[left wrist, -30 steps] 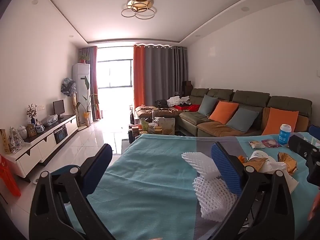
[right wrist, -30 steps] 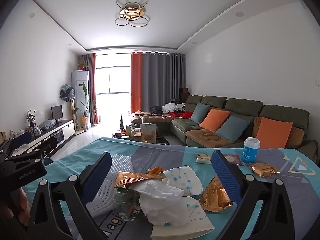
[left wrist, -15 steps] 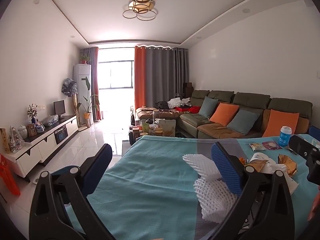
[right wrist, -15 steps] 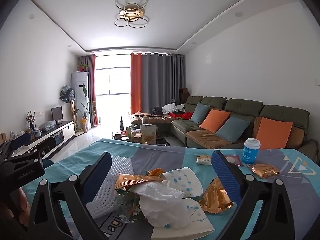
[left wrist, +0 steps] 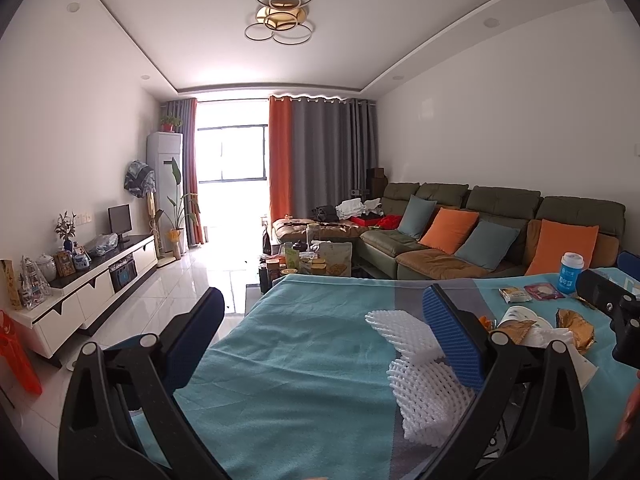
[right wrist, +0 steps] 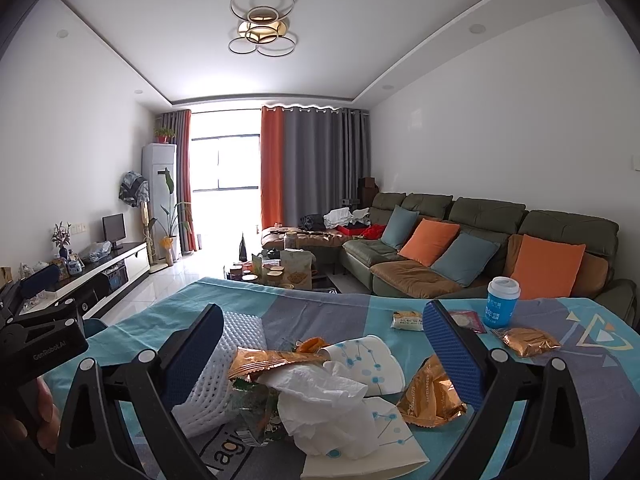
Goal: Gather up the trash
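White foam fruit netting (left wrist: pixel 420 376) lies on the teal-and-grey tablecloth (left wrist: pixel 304 360), and your left gripper (left wrist: pixel 324 336) hovers beside it, jaws spread wide — one blue pad in front of the mesh. Your right gripper (right wrist: pixel 320 348), jaws also spread, brackets the litter right of the netting: crumpled white tissue (right wrist: pixel 324 400), gold foil wrappers (right wrist: pixel 430 396) and a flattened white paper cup (right wrist: pixel 362 360).

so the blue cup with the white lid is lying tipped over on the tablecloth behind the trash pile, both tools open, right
Not quite: the blue cup with the white lid stands upright, as the right wrist view shows. It is on the tablecloth behind the trash pile, and both tools are open.
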A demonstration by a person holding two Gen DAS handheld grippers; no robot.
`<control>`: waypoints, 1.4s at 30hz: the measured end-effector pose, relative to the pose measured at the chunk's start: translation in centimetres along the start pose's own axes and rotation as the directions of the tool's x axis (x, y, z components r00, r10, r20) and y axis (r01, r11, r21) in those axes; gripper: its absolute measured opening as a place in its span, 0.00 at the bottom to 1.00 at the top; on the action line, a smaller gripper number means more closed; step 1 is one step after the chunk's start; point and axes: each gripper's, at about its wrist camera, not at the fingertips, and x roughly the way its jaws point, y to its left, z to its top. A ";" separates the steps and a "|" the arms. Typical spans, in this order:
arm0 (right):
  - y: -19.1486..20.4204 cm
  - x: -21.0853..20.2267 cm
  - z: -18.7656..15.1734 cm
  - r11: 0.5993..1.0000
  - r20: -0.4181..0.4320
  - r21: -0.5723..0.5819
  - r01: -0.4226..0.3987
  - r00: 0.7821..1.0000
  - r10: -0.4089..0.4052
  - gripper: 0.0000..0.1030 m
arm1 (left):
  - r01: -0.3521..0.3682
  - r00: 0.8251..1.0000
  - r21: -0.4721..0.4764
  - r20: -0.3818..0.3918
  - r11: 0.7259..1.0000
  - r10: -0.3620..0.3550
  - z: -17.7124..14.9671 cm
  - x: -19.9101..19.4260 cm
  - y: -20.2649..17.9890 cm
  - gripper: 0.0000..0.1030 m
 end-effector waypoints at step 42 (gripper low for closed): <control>-0.1 -0.1 -0.1 1.000 0.004 0.007 -0.005 1.000 0.005 0.94 | -0.004 1.000 0.005 0.005 1.000 0.004 -0.3 0.0 -0.3 0.95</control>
